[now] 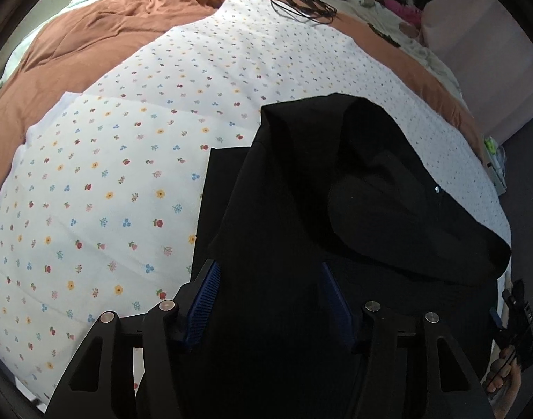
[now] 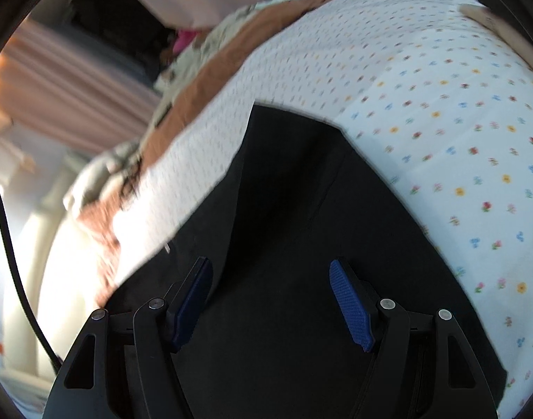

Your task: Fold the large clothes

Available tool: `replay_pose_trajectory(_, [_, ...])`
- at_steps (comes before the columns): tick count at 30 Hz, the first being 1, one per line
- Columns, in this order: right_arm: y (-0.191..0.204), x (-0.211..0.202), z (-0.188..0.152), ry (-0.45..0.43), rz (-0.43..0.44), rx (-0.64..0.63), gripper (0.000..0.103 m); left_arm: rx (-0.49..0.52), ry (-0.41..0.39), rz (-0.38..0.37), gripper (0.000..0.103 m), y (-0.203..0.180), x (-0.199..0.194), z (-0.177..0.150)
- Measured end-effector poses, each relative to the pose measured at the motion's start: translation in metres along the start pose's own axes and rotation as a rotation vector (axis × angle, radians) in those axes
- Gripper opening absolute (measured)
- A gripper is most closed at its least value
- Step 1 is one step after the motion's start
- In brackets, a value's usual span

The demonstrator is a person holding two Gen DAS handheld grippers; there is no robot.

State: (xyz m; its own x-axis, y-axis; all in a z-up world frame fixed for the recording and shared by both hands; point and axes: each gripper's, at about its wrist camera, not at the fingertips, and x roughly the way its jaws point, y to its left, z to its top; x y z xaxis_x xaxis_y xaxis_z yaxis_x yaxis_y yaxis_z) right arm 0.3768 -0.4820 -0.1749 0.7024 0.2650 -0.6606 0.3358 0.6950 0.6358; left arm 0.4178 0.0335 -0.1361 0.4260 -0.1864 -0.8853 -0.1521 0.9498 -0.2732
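A large black garment (image 1: pixel 353 192) lies on the white flowered sheet (image 1: pixel 126 174), partly folded, with one layer turned over on itself. My left gripper (image 1: pixel 269 279) hangs just above its near part with the jaws wide apart; black cloth lies between and under the blue pads (image 1: pixel 205 303). In the right wrist view the same black garment (image 2: pixel 290 192) spreads below my right gripper (image 2: pixel 271 279), which is open and empty over the cloth, blue pads (image 2: pixel 350 307) well apart. The right wrist view is motion-blurred.
An orange-brown quilt (image 1: pixel 102 35) covers the far side of the bed. A coil of black wire (image 1: pixel 301 3) lies on the sheet's far edge. Pink curtains (image 1: pixel 493 52) and clutter stand at right. A black cable (image 2: pixel 11 244) hangs at left.
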Motion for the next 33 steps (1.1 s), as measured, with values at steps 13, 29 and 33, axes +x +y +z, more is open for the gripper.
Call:
replay_pose_trajectory(13, [0.049, 0.047, -0.017, 0.120, -0.239, -0.295, 0.071, 0.105, 0.051, 0.107, 0.061, -0.036, 0.041, 0.027])
replay_pose_trajectory(29, [0.069, 0.048, -0.029, 0.151, -0.195, -0.377, 0.071, 0.018, -0.028, -0.020, 0.061, -0.041, 0.048, 0.100])
replay_pose_trajectory(33, [0.072, 0.053, -0.028, 0.148, -0.202, -0.381, 0.071, 0.004, -0.080, -0.076, 0.061, -0.040, 0.037, 0.118])
